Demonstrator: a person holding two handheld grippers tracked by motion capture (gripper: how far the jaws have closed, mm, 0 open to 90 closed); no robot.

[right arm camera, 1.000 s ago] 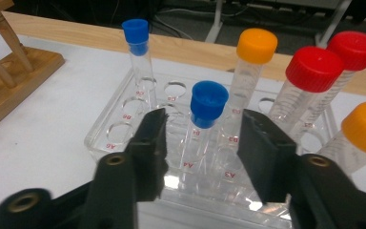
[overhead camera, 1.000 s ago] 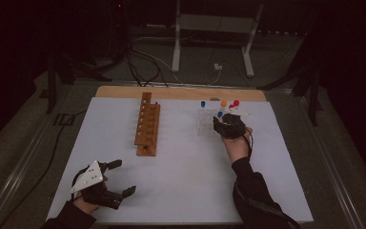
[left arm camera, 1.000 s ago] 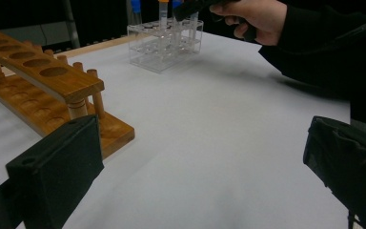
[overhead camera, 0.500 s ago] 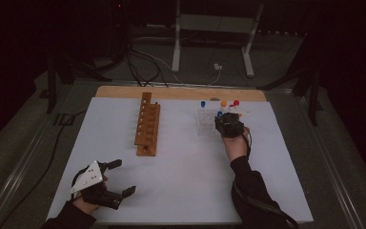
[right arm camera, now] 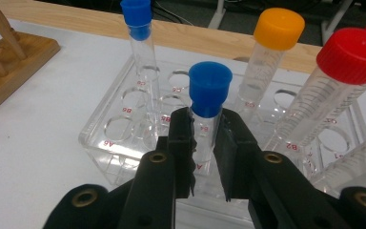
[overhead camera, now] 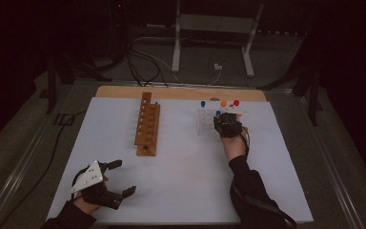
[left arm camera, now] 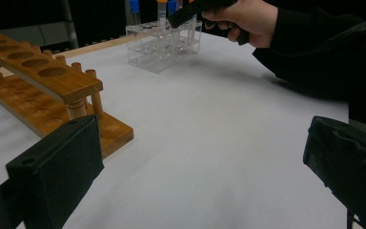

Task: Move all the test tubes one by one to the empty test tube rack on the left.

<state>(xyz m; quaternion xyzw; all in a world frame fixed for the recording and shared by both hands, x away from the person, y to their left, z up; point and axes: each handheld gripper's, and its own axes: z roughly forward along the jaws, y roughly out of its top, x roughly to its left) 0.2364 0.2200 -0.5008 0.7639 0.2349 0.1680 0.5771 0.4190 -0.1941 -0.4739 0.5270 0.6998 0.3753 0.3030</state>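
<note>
1. Blue-capped tube (right arm camera: 205,112): clear plastic cylinder with a smooth blue cap, standing upright in the front row of the clear rack (right arm camera: 124,143). Your right gripper (right arm camera: 205,148) is clamped on it just below the cap; its jaws have just been closing.
2. Step in hand: the grasp looks made. The next move likely calls for a straight upward lift, clear of the rack's holes.
3. Behind it in the rack: a second blue tube (right arm camera: 138,38), an orange-capped tube (right arm camera: 271,52), a red-capped tube (right arm camera: 333,81).
4. Left of the rack: a wooden rack (overhead camera: 147,124), varnished, with round holes.
5. Your left gripper (overhead camera: 116,179): jaws apart, empty, well short of the rack.
</note>
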